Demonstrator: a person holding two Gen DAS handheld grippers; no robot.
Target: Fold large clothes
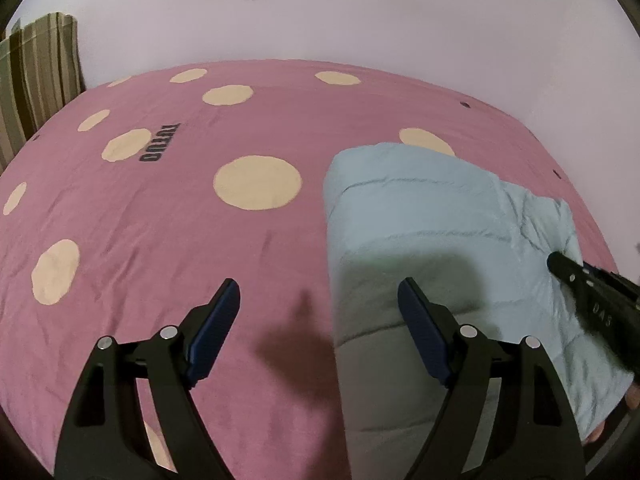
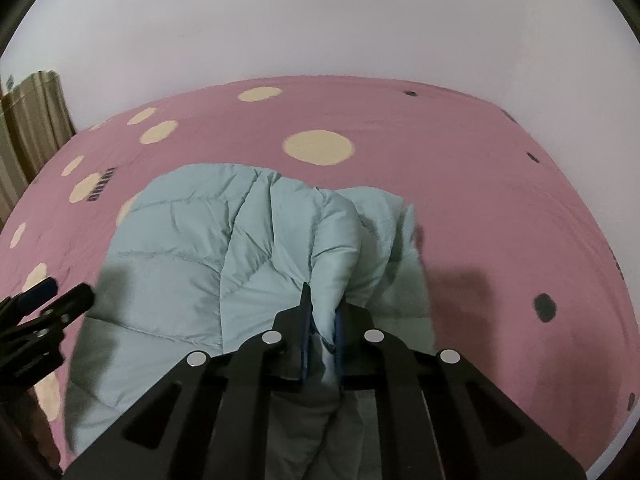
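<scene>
The right gripper [image 2: 322, 312] clamps a fold of the pale blue puffer jacket [image 2: 224, 248] at lower centre on the pink dotted bedspread [image 2: 480, 184], while the left gripper [image 1: 320, 300] gapes wide, empty

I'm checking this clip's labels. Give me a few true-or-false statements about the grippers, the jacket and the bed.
1. The right gripper is shut on a fold of the light blue jacket. True.
2. The left gripper is clamped on the jacket. False: its jaws stand wide open, holding nothing.
3. The jacket lies on a pink bedspread with cream dots. True.
4. The jacket is dark red. False: it is pale blue.
5. Striped curtains hang at the left. True.
</scene>
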